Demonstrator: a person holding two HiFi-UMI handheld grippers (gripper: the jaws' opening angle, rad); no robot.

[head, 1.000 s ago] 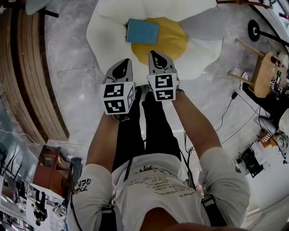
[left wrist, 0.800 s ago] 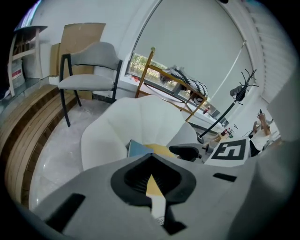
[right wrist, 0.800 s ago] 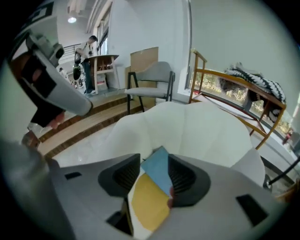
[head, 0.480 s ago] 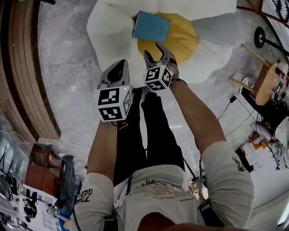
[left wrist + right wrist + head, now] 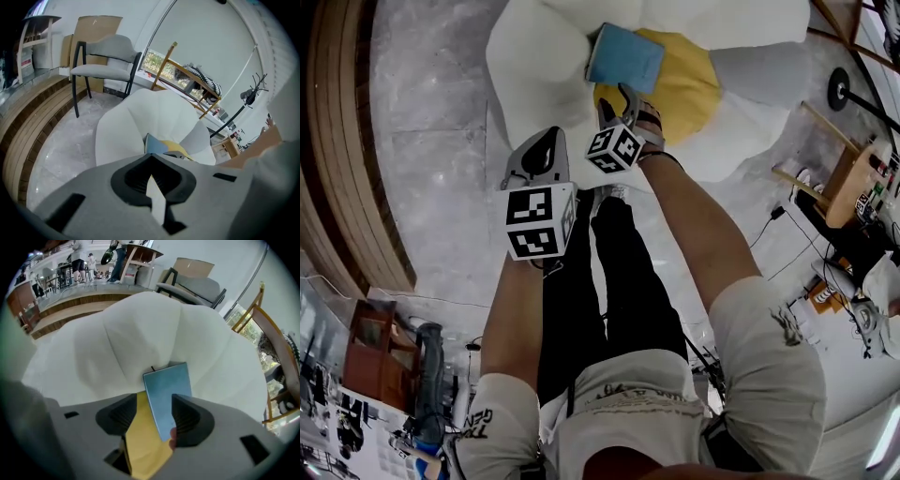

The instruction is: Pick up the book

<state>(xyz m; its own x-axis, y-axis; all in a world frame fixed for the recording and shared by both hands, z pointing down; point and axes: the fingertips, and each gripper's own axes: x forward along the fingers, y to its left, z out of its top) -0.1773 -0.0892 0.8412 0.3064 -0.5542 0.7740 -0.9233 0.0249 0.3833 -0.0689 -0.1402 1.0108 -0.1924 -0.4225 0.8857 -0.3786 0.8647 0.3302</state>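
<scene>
Blue book point(image 5: 625, 57), thin, stiff, probably light, lies on the flower cushion point(image 5: 534, 66) by its yellow centre; right gripper point(image 5: 618, 96), jaws just opened, frames the near edge unpinched, the likeliest hold; left gripper point(image 5: 150, 183) closed, empty

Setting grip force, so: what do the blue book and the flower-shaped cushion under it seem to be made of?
Book: probably paper in a smooth, matte blue card cover; flat face, crisp corners. Flower cushion: soft matte fabric, likely stuffed; white petals bulge and crease.
</scene>
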